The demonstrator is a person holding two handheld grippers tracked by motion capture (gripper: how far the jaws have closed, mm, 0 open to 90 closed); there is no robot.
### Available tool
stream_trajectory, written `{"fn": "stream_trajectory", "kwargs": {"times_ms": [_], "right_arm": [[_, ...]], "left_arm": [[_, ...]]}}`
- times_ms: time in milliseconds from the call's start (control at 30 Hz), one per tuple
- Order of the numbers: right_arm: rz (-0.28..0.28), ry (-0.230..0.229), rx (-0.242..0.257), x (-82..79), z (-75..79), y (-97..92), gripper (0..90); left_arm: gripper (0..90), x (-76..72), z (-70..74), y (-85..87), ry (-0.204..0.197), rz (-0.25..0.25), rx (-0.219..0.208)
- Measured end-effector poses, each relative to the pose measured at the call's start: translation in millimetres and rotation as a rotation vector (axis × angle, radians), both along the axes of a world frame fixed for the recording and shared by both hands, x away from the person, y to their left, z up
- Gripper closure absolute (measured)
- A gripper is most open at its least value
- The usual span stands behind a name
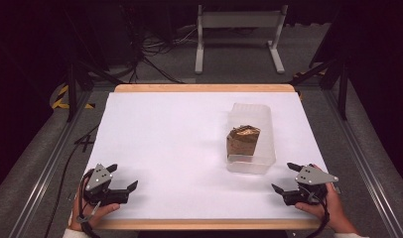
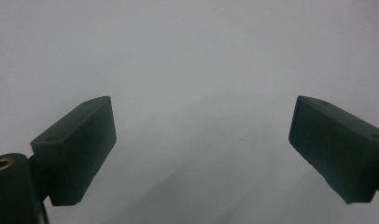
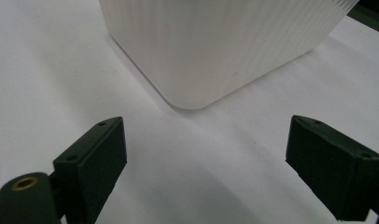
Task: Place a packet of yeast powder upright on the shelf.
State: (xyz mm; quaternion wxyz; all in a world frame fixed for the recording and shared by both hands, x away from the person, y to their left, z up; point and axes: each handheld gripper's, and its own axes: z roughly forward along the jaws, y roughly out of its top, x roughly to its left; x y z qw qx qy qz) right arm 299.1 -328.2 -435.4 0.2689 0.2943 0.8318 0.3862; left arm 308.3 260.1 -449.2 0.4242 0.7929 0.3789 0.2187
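The left gripper [image 1: 124, 177] and the right gripper [image 1: 284, 177] sit near the person, jaws wide apart, holding nothing. A clear box [image 1: 251, 136] with a brown thing [image 1: 242, 140] inside stands on the white table [image 1: 165, 148], just past the right gripper.

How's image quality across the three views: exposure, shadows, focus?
High view: the white table top is bright, the surroundings fall to near black, and the translucent bin is slightly soft. Left gripper view: flat grey surface with soft diagonal shadows; the left gripper has blurry jaw edges. Right gripper view: the bin's ribbed wall is close to overexposed, with a soft shadow beneath it.
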Motion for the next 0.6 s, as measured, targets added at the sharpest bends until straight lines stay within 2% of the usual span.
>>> {"fn": "stream_trajectory", "kwargs": {"times_ms": [600], "right_arm": [[-0.003,0.0,0.005,-0.2,0.1,-1.3,12.7]], "left_arm": [[8.0,0.8,0.3,-2.7,0.001,-0.01,0.014]]}}
